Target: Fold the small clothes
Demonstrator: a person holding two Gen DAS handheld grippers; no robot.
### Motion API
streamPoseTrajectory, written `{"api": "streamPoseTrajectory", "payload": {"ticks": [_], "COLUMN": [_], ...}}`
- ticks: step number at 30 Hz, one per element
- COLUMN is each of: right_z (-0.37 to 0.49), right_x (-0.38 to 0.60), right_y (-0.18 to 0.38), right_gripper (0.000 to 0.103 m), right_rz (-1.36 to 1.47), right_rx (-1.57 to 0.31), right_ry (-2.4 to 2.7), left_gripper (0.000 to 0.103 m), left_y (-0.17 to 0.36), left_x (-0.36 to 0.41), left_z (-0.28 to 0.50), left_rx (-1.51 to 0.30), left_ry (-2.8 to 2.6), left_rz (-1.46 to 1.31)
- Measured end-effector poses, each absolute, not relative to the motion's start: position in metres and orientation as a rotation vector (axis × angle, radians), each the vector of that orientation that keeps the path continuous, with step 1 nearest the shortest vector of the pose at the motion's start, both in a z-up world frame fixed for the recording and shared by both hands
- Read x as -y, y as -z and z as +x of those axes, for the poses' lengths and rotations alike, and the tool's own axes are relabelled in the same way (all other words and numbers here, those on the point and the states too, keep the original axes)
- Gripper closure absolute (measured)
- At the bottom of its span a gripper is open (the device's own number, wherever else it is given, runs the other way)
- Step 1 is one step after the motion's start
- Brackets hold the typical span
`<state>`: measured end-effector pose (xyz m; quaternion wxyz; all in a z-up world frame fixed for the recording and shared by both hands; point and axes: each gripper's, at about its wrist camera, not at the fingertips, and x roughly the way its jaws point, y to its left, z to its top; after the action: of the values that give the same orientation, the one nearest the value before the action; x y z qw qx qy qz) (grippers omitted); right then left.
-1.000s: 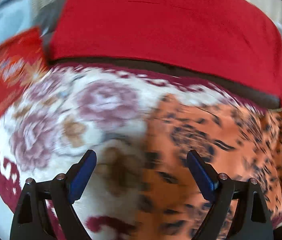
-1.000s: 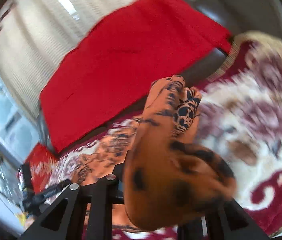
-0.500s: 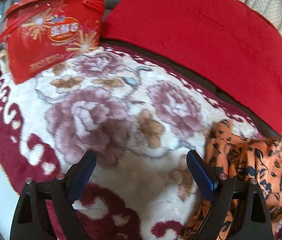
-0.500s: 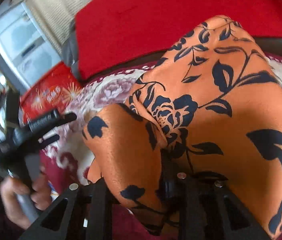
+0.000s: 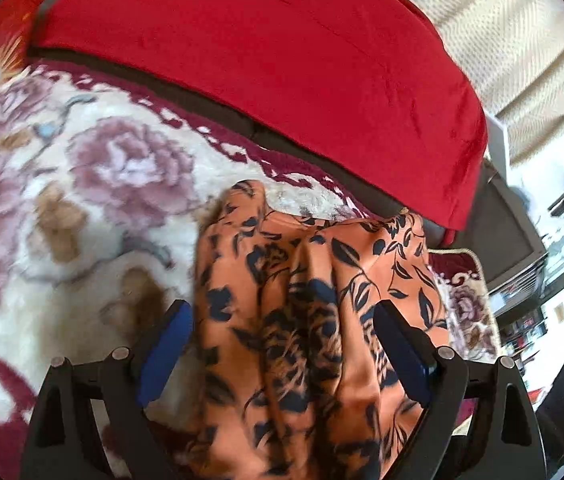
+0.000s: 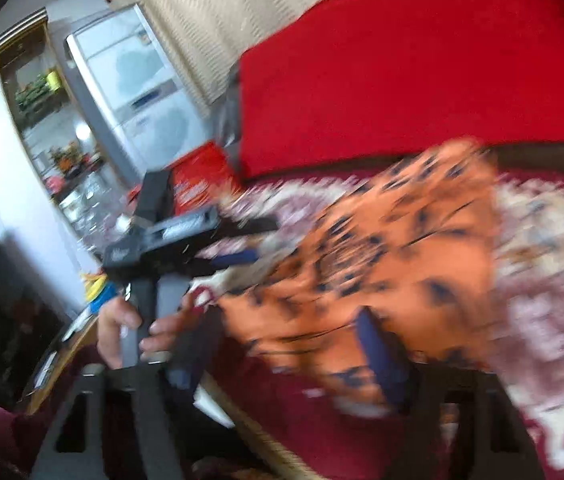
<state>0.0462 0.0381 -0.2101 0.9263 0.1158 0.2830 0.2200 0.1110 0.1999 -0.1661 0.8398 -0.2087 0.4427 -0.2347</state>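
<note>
The orange cloth point(image 5: 306, 320) with dark leaves lies bunched on the flowery rug point(image 5: 82, 184), in front of the red blanket point(image 5: 266, 56). The left gripper point(image 5: 282, 344) points down at it with its 2 blue pads point(image 5: 162, 344) wide apart, one on each side of the cloth. The right gripper point(image 6: 282, 344) is apart too (the picture is blurry), low over the cloth's near edge. A hand point(image 6: 122, 332) holds the left gripper's handle upright.
</note>
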Motion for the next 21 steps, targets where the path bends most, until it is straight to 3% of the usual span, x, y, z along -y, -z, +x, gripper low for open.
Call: {"api": "streamPoseTrajectory", "payload": {"ticks": [3, 7, 10, 12, 14, 15, 19, 21], "right_z": [0.061, 0.086, 0.083, 0.079, 0.077, 0.076, 0.081, 0.085], "right_x": [-0.018, -0.012, -0.003, 0.004, 0.009, 0.011, 0.010, 0.008], "right_y": [0.213, 0.248, 0.256, 0.258, 0.260, 0.262, 0.263, 0.264], "right_gripper": [0.064, 0.066, 0.065, 0.067, 0.067, 0.067, 0.067, 0.067], "right_rz": [0.236, 0.229, 0.281, 0.300, 0.324, 0.334, 0.370, 0.374], "right_rx": [-0.609, -0.726, -0.711, -0.702, -0.682, -0.673, -0.653, -0.651], "right_ry": [-0.332, -0.269, -0.295, -0.323, -0.351, -0.361, -0.382, -0.387], "left_gripper": [0.011, 0.011, 0.011, 0.017, 0.041, 0.044, 0.046, 0.041], "left_y": [0.181, 0.194, 0.193, 0.194, 0.193, 0.190, 0.185, 0.189], "left_x": [-0.176, -0.143, -0.136, -0.135, -0.136, -0.136, -0.136, -0.142], "left_z": [0.133, 0.143, 0.144, 0.145, 0.143, 0.140, 0.133, 0.135], "left_rx": [-1.022, -1.099, -1.091, -1.087, -1.070, -1.054, -1.023, -1.053], "left_ry": [0.510, 0.513, 0.538, 0.548, 0.575, 0.595, 0.609, 0.619], "left_rz": [-0.435, -0.341, -0.319, -0.310, -0.324, -0.327, -0.279, -0.315]}}
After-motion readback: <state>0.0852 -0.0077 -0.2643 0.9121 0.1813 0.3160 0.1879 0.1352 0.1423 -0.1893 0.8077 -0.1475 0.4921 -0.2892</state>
